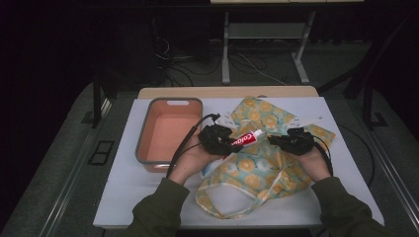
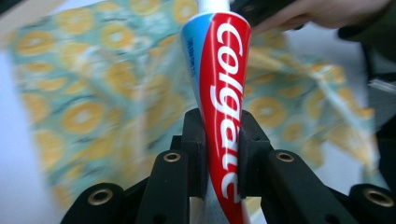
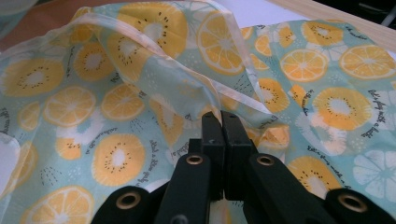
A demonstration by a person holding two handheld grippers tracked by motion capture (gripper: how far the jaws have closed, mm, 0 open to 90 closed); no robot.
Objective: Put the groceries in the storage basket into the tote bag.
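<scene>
The left hand-held gripper (image 1: pixel 228 141) clamps a toothpaste tube (image 1: pixel 246 138) above the citrus-print bag (image 1: pixel 257 168) on the surface (image 1: pixel 123 187); the right hand-held gripper (image 1: pixel 276 140) pinches the bag's edge. Best practice: lift that edge higher to open the mouth, then feed the tube in cap-first.

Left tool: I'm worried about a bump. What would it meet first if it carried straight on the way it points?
Probably the right tool, shut on the fruit-print bag; depth is unclear.
</scene>
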